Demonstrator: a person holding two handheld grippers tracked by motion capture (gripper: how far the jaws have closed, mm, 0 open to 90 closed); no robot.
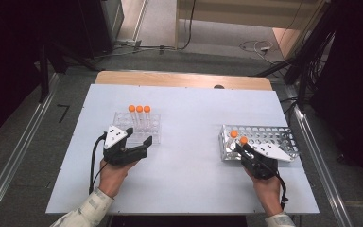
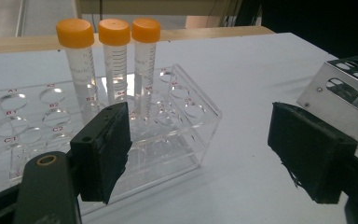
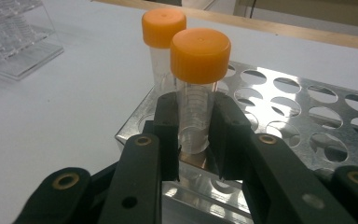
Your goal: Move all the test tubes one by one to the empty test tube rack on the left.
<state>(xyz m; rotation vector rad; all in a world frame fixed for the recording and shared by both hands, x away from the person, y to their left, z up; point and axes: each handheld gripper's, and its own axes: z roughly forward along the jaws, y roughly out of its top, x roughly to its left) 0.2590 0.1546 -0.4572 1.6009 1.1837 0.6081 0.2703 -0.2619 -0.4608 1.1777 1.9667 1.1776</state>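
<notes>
Three clear tubes with orange caps [image 1: 139, 109] [image 2: 114, 60] stand upright in the back row of a clear acrylic rack [image 1: 123, 118] [image 2: 177, 140]. My left gripper [image 1: 139, 136] [image 2: 205, 154] is open just in front of that rack's right end, with nothing between its jaws. On the right is a perforated metal rack [image 1: 269, 137] [image 3: 307, 121] with two orange-capped tubes at its near left corner. My right gripper [image 1: 241, 145] [image 3: 195, 135] is shut on the nearer tube [image 1: 243, 140] [image 3: 198, 84], pads pressing its clear body below the cap. The second tube [image 1: 234, 134] [image 3: 163, 28] stands just behind it.
Both racks sit on a white table [image 1: 184, 179] with a wooden strip along its far edge. The metal rack's corner [image 2: 349, 88] lies off to the right of my left gripper, and the acrylic rack [image 3: 14, 37] is far left in the right gripper view. Cables lie on the floor beyond.
</notes>
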